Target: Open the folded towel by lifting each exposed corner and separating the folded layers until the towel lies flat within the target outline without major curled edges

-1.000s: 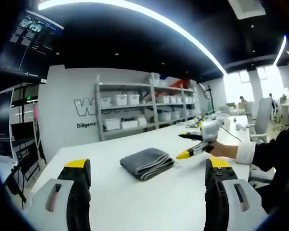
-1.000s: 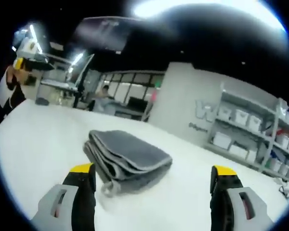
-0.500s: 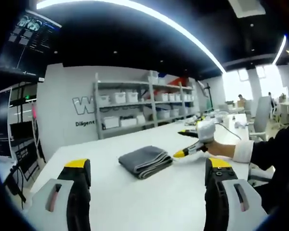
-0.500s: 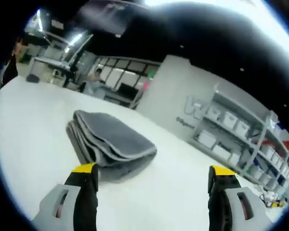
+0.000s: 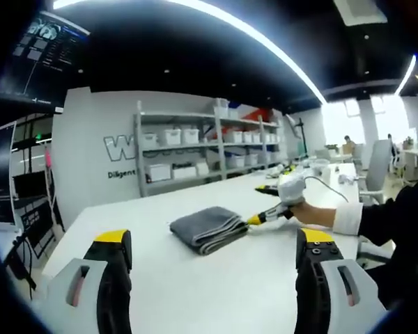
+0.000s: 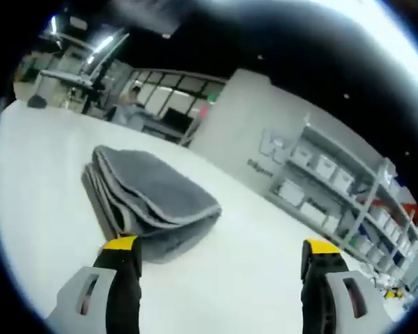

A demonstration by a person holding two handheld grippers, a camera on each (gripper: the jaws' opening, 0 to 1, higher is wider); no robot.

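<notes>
A grey folded towel (image 5: 207,225) lies on the white table (image 5: 195,292), its stacked layers showing along the near edge. In the right gripper view the same towel (image 6: 150,198) sits just ahead of the left jaw, almost touching it. My right gripper (image 6: 219,252) is open, jaws wide apart, with bare table between them. From the left gripper view, the right gripper (image 5: 265,209) comes in from the right with a yellow tip at the towel's right edge. My left gripper (image 5: 212,240) is open and stands well short of the towel.
Shelving (image 5: 209,149) with white bins lines the far wall beyond the table. A person's sleeve and hand (image 5: 348,216) reach in from the right. Desks and chairs (image 5: 383,163) stand at the far right. A monitor (image 5: 38,56) hangs at the upper left.
The right gripper has moved closer to the towel's right edge, so the towel looks larger and nearer its left jaw. The left gripper has barely moved. The towel stays folded.
</notes>
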